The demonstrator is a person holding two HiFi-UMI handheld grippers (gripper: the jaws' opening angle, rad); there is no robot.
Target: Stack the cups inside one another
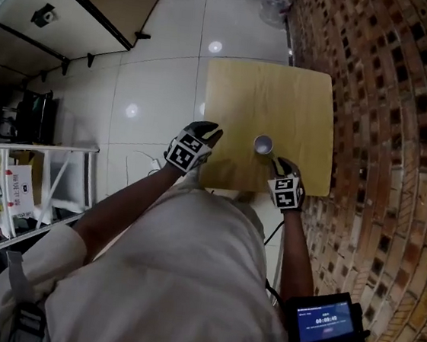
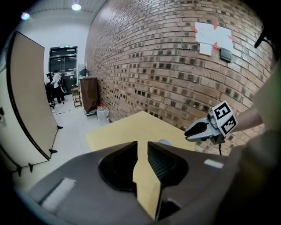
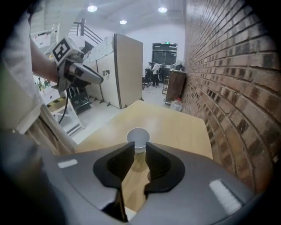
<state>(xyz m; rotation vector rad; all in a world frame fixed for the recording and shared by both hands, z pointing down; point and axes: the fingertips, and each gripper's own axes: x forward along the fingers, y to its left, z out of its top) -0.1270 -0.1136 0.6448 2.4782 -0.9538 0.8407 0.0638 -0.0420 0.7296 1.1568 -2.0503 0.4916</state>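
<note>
Standing on the wooden table, close to its near edge, is one upright white cup. No loose cups are showing, so stacking is looking finished; the nested count is unreadable. The right gripper is hovering just near of it, jaws slightly apart, clamping nothing. The left gripper is hanging over the near-left edge, jaws narrowly apart, empty.

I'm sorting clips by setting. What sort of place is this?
Probably a lab or workshop-type room, not a home: a plain wooden table stands beside a bare brick wall on a glossy tiled floor, with freestanding partition panels and a cluttered shelf rack nearby.
</note>
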